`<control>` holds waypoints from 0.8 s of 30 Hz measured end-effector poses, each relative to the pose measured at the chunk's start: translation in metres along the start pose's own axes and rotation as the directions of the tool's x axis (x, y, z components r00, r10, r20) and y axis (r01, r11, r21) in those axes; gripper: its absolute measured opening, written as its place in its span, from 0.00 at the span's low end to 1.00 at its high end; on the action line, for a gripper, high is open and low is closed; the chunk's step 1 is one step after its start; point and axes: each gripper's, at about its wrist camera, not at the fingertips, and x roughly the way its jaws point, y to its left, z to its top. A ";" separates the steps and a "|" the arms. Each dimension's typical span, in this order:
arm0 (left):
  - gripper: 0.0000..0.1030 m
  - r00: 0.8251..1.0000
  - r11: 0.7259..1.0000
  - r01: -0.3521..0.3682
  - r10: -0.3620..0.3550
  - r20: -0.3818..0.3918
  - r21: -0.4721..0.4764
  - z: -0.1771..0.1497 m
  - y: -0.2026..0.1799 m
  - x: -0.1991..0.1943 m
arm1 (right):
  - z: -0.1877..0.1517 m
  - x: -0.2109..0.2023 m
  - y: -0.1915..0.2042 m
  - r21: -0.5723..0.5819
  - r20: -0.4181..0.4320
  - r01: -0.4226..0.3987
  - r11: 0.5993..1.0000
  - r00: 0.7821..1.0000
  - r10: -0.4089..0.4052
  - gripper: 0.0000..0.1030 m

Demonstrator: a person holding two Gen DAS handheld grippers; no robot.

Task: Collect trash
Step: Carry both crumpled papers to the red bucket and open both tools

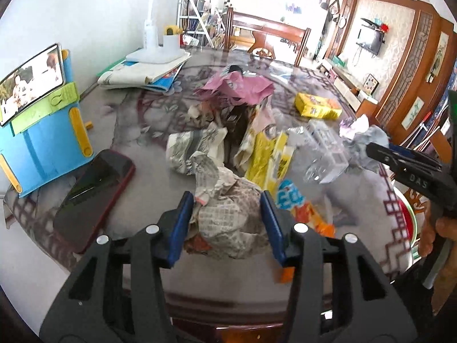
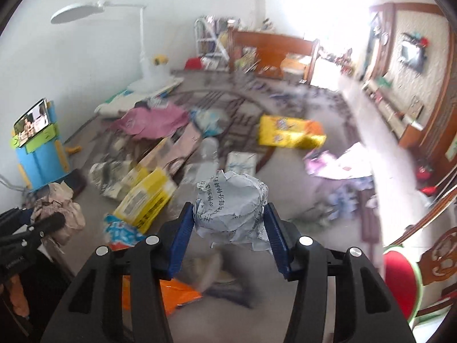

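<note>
My left gripper (image 1: 225, 201) is shut on a crumpled newspaper ball (image 1: 228, 220) near the table's front edge. My right gripper (image 2: 228, 214) is shut on a crumpled white paper ball (image 2: 231, 205) and holds it above the table; it shows at the right of the left wrist view (image 1: 380, 148) with the paper (image 1: 368, 137). Trash lies across the table: a pink bag (image 1: 240, 85), a yellow box (image 1: 317, 105), yellow wrappers (image 1: 268, 157), a clear plastic bottle (image 1: 322, 154) and more crumpled newspaper (image 1: 194, 145).
A red-cased phone (image 1: 94, 194) lies at the left. A blue stand (image 1: 42, 131) holds another phone (image 1: 28, 80). A white lamp base (image 1: 157, 48) sits on magazines at the back. A red chair (image 2: 400, 271) stands at the right.
</note>
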 end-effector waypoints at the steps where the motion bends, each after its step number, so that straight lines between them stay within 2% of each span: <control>1: 0.45 1.000 1.000 0.002 -0.002 0.004 0.003 0.001 -0.004 0.000 | -0.001 -0.003 -0.005 -0.001 0.011 0.019 1.000 1.000 -0.019 0.47; 9: 0.45 0.999 0.997 0.047 -0.049 0.024 0.068 0.011 -0.063 0.007 | -0.012 -0.032 -0.048 0.023 0.079 0.136 0.990 0.987 -0.138 0.47; 12: 0.45 0.997 0.991 0.080 -0.082 0.014 0.104 0.016 -0.098 0.019 | -0.019 -0.041 -0.070 0.052 0.092 0.180 0.982 0.979 -0.184 0.47; 16: 0.45 0.984 0.976 0.180 -0.179 -0.025 0.123 0.022 -0.148 0.040 | -0.030 -0.044 -0.127 0.193 0.041 0.205 0.959 0.975 -0.217 0.47; 18: 0.45 0.972 0.961 0.233 -0.229 -0.045 0.147 0.023 -0.177 0.050 | -0.038 -0.049 -0.165 0.307 0.014 0.215 0.927 0.973 -0.230 0.48; 20: 0.45 0.952 0.935 0.305 -0.296 -0.078 0.182 0.020 -0.217 0.060 | -0.052 -0.059 -0.206 0.434 -0.014 0.241 0.868 0.965 -0.261 0.48; 24: 0.45 0.910 0.880 0.414 -0.390 -0.141 0.233 0.010 -0.283 0.075 | -0.084 -0.077 -0.270 0.633 -0.074 0.288 0.718 0.946 -0.314 0.48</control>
